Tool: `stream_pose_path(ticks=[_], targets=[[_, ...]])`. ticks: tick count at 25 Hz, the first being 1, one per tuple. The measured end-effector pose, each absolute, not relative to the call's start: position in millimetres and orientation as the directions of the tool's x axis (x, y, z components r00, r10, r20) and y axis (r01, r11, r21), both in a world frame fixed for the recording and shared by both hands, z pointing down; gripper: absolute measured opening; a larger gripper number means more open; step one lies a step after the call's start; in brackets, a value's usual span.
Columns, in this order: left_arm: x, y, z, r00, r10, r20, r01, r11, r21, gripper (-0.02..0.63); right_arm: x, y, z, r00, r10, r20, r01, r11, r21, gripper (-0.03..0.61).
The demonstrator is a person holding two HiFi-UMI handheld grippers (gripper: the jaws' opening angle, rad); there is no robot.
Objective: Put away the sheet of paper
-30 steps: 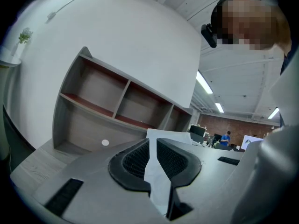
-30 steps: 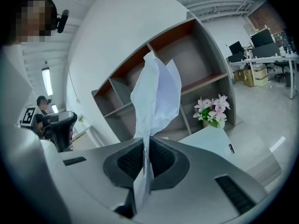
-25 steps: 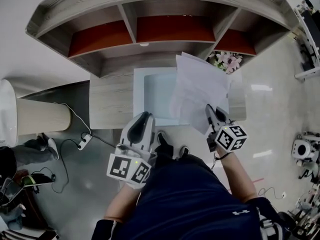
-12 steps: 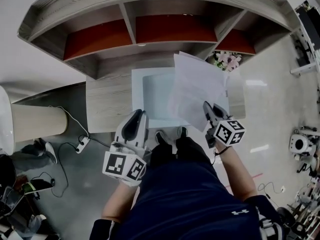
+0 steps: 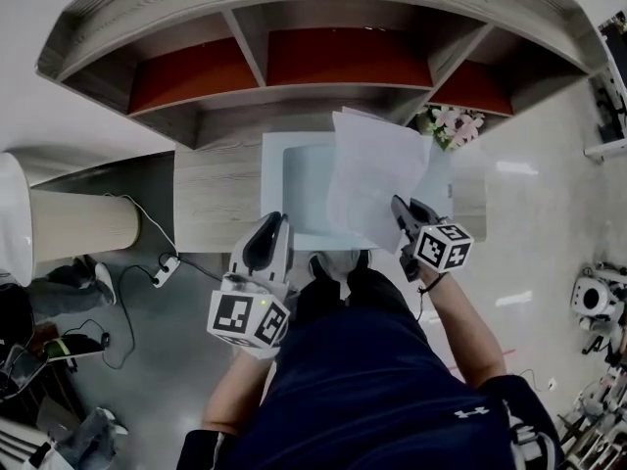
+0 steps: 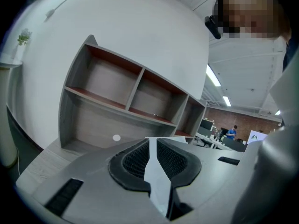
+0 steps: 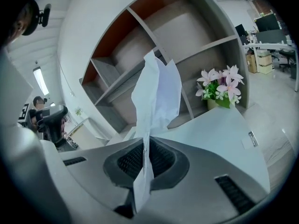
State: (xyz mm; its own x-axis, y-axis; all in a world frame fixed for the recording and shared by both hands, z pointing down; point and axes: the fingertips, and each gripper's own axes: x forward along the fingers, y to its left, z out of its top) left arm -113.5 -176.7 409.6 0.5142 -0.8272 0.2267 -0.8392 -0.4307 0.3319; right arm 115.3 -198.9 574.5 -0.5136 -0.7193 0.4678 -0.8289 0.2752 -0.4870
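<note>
The shelf (image 5: 294,101) curves across the head view at 12 o'clock, its three compartments backed in red-brown and bare as far as they show

Below it lies the desk (image 5: 216,199), grey wood grain, running out toward 9 o'clock

Off the desk's end at 9 o'clock stands a pale cylinder (image 5: 78,225) on the floor

A light tray (image 5: 294,179) sits on the middle of the desk, its long side toward the shelf

The paper (image 5: 377,179) hangs over the tray's right half, off the desk, held by its near edge at 5 o'clock; its far corner reaches toward 12 o'clock, in front of the shelf's lower edge. In the right gripper view it stands upright and curled from the jaws

The right gripper (image 5: 400,207) is at 5 o'clock of the tray, its jaws clamped together on the paper's edge

The left gripper (image 5: 272,223) is at the tray's 7 o'clock corner; its jaws stand only a thin slit apart, with nothing between them

Flowers (image 5: 453,123), pink and white, stand at 2 o'clock of the tray beside the shelf's right end

A power strip (image 5: 164,275) with cables lies on the floor at 8 o'clock
</note>
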Motion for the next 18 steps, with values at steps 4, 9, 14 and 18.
stream_pose_path(ticks=[4,9,14,18], targets=[[-107.0,-180.9,420.4,0.503,-0.828,0.247,-0.85,-0.422,0.316,0.06,112.3,-204.2,597.0,-0.55,-0.683,0.481,-0.812,0.305,-0.497,0.015],[-99.9,-181.6,443.5,0.499,-0.814,0.299,-0.857,-0.413,0.308,0.06,110.7,-198.9,638.7,-0.591,-0.614,0.523,-0.785,0.291,-0.546,0.014],[-98.0,-182.7,466.7,0.488,-0.802,0.345,-0.867,-0.399,0.299,0.06,114.5,-189.3,686.4,-0.613,-0.519,0.595,-0.762,0.188,-0.62,0.015],[-99.1,-185.3,485.0,0.478,-0.791,0.383,-0.875,-0.387,0.292,0.06,124.5,-186.8,715.0,-0.581,-0.47,0.664,-0.783,0.103,-0.613,0.015]])
